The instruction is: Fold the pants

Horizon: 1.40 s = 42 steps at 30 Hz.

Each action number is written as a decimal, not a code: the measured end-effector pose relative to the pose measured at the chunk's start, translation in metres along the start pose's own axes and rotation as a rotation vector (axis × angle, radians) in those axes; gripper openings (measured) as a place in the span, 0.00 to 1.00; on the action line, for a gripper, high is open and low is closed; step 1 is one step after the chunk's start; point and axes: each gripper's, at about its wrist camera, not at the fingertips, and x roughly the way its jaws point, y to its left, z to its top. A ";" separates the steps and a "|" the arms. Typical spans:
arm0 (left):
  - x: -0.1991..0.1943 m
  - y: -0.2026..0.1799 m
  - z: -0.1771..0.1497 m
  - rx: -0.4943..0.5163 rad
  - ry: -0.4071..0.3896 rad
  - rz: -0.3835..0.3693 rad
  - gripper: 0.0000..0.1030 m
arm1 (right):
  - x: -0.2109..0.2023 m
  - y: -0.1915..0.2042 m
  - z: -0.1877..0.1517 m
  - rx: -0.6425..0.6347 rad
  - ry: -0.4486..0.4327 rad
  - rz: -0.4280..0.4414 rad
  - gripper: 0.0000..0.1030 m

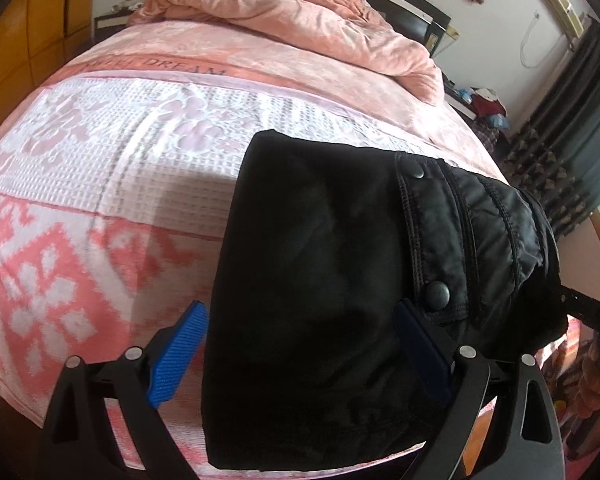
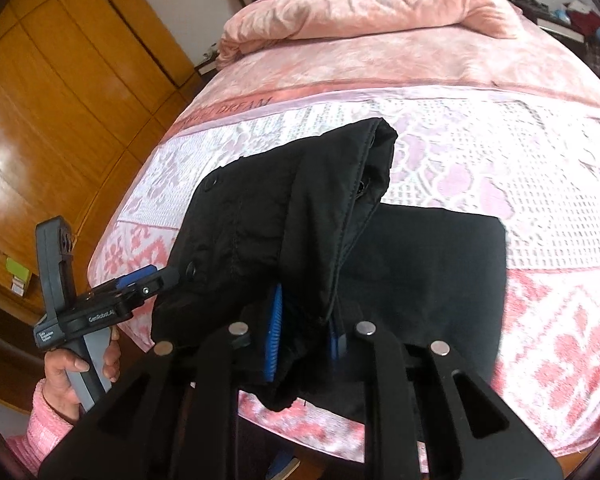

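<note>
Black padded pants (image 1: 320,300) with metal snap buttons are seen on the near end of a bed covered by a pink-and-white patterned blanket (image 1: 100,152). The lower part lies flat on the blanket; the waistband part is lifted off it and hangs in a fold.

Left gripper (image 1: 300,360): jaws spread wide. The left blue ribbed pad (image 1: 176,360) is bare over the blanket, just beside the pants' left edge. The right pad is dark against the fabric next to the lower snap button (image 1: 438,295). No cloth is pinched between the pads in the left wrist view. In the right wrist view the left gripper (image 2: 156,280) is seen side-on with its tips against the raised fabric's left edge; whether cloth is caught there cannot be told.

Right gripper (image 2: 304,332): jaws narrow, clamped on a fold of the raised black fabric; blue pads (image 2: 275,332) visible on both sides of the pinched cloth. The fabric drapes up and away from the jaws to a peak further up the bed.

A crumpled pink plush duvet (image 1: 300,20) is piled at the headboard end. Orange-brown wooden wardrobe (image 2: 60,100) is left of the bed. The left gripper handle is held by a hand (image 2: 66,380) in a pink knitted sleeve.
</note>
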 end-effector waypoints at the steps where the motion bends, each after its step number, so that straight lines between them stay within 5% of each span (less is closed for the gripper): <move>1: 0.002 -0.004 0.000 0.003 0.004 -0.005 0.92 | -0.001 -0.005 0.000 0.007 0.003 -0.011 0.17; 16: 0.030 -0.035 -0.010 0.072 0.053 0.000 0.92 | 0.012 -0.085 -0.021 0.125 0.081 -0.118 0.18; 22: 0.032 -0.032 -0.014 0.084 0.063 0.013 0.92 | 0.033 -0.095 -0.031 0.132 0.121 -0.166 0.33; 23: 0.031 -0.031 -0.013 0.082 0.062 0.013 0.92 | 0.031 -0.096 -0.030 0.134 0.119 -0.176 0.42; 27: 0.031 -0.034 -0.010 0.082 0.054 0.011 0.92 | 0.012 -0.099 -0.017 0.156 0.058 -0.135 0.50; 37: 0.039 -0.041 -0.003 0.102 0.055 0.021 0.92 | 0.026 -0.120 0.027 0.213 0.056 -0.110 0.50; 42: 0.043 -0.044 0.004 0.108 0.047 0.024 0.92 | 0.037 -0.118 0.034 0.205 0.063 -0.081 0.08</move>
